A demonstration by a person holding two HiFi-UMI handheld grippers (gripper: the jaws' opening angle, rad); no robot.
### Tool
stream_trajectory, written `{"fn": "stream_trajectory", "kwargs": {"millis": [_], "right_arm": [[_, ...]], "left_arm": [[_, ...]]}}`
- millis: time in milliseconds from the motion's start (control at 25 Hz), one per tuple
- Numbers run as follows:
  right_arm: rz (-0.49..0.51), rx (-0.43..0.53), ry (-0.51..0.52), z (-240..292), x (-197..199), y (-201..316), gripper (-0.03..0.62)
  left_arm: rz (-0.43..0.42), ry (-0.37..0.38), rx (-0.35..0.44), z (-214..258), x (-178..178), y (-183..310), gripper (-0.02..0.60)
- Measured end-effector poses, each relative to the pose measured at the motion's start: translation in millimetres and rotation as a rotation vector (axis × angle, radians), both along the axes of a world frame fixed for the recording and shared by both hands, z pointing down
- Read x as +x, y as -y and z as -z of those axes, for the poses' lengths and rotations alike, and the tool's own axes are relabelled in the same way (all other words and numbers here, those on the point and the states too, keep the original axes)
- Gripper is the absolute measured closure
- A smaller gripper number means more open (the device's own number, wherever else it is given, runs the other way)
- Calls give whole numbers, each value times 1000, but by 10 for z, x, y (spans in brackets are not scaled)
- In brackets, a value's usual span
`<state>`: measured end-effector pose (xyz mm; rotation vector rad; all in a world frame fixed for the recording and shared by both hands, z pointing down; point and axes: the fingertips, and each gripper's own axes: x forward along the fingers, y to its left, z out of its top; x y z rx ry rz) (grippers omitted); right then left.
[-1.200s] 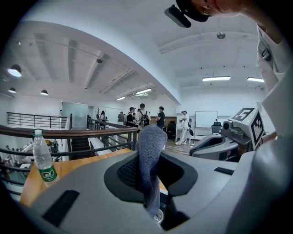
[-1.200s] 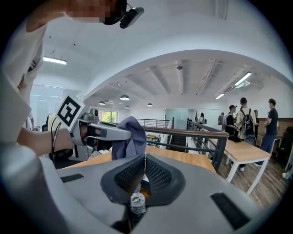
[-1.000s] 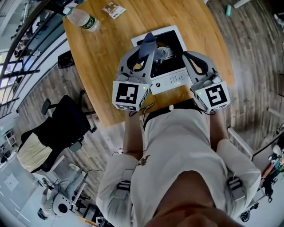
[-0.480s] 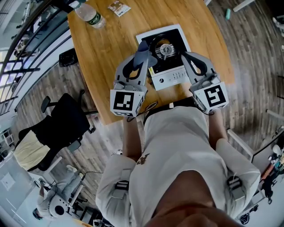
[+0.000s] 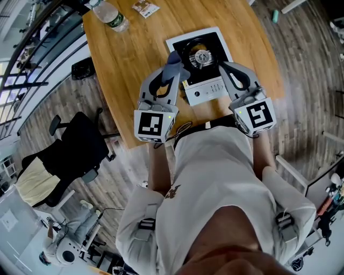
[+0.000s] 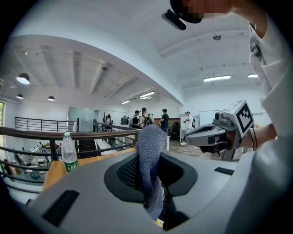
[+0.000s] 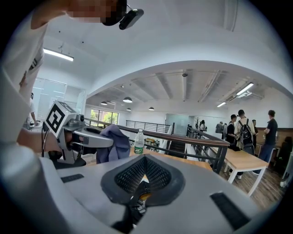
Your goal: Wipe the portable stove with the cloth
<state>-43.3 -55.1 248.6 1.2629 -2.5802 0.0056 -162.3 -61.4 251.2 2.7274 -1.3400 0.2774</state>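
No lettering is legible anywhere; the water bottle's green label is too small.

Wood table: water bottle w/ green label upright at far left edge, small printed packet just right of it, not touching. Black office chair on plank floor left of table, pale cushion beside it. Dark railing runs behind table. Far off, group of people standing, some w/ backpacks; 2nd light table near them. Strip lights on white ceiling.
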Motion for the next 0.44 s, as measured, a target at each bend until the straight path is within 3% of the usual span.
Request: {"fn": "stream_trajectory", "kwargs": {"millis": [440], "right_arm": [[11,7,-13,8,-85,-34,574]], "left_arm": [[-5,3,2,-18,-42,-43,495]]}}
